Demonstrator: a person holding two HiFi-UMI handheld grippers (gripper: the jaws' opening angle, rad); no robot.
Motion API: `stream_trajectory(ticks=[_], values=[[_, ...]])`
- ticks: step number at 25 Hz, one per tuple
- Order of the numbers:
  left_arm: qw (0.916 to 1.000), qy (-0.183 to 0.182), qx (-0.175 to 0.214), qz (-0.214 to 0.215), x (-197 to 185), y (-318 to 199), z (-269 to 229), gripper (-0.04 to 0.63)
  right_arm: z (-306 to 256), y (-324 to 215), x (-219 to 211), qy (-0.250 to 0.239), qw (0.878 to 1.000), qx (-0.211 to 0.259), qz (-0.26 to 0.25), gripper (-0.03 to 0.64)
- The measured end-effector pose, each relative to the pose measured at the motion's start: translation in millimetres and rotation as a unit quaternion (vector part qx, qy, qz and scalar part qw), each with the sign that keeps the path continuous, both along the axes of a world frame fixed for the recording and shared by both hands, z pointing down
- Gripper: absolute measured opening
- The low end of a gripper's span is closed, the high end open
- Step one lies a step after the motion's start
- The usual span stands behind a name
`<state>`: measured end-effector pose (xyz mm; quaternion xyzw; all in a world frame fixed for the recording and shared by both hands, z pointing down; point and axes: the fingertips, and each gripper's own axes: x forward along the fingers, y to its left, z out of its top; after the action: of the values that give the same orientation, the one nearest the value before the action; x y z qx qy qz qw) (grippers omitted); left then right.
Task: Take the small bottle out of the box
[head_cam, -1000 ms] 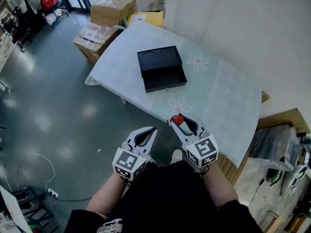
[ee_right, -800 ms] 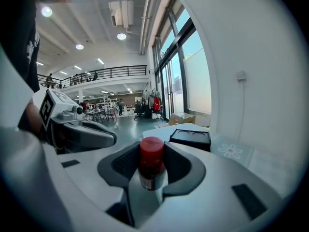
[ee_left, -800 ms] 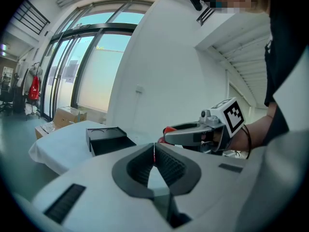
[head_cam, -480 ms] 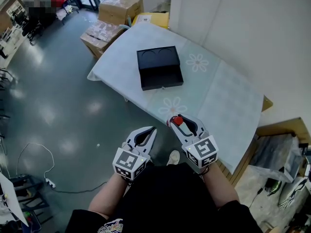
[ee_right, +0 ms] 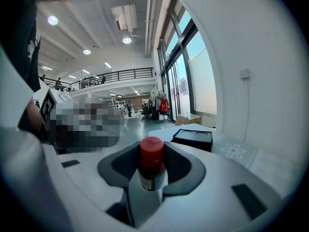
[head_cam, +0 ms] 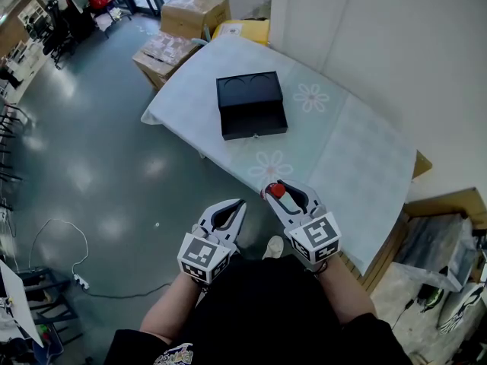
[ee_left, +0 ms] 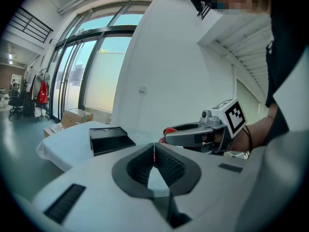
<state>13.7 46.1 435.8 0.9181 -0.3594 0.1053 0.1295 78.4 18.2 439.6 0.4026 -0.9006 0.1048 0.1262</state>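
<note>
A small bottle (ee_right: pixel 151 162) with a red cap (head_cam: pixel 278 191) sits upright between the jaws of my right gripper (head_cam: pixel 277 192), which is shut on it, off the table's near edge. The black box (head_cam: pixel 252 105) lies open on the white table (head_cam: pixel 342 158), far ahead of both grippers; it also shows in the right gripper view as the box (ee_right: pixel 193 138) and in the left gripper view as the box (ee_left: pixel 108 139). My left gripper (head_cam: pixel 237 204) hangs beside the right one over the floor, its jaws closed together with nothing between them (ee_left: pixel 154 154).
The table carries a pale cloth with flower prints (head_cam: pixel 310 96). Cardboard boxes (head_cam: pixel 190 14) stand on the grey floor past its far left corner. A white wall (head_cam: pixel 396 44) runs along the table's right side. A cable (head_cam: pixel 46 257) lies on the floor at left.
The view has shifted slightly; the grippers and the bottle keep the same pose.
</note>
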Motion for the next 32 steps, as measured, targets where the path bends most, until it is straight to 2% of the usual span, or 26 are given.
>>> stream_trajectory(ticks=[17, 32], values=[[0.9997, 0.008, -0.003, -0.021, 7.7, -1.0, 0.5, 0.029, 2.6, 3.4, 8.2, 0.004, 1.0, -0.001, -0.015, 0.166], [0.9999, 0.003, -0.002, -0.01, 11.6, -5.9, 4.1, 0.029, 5.3, -3.6, 9.1, 0.004, 1.0, -0.005, -0.017, 0.166]])
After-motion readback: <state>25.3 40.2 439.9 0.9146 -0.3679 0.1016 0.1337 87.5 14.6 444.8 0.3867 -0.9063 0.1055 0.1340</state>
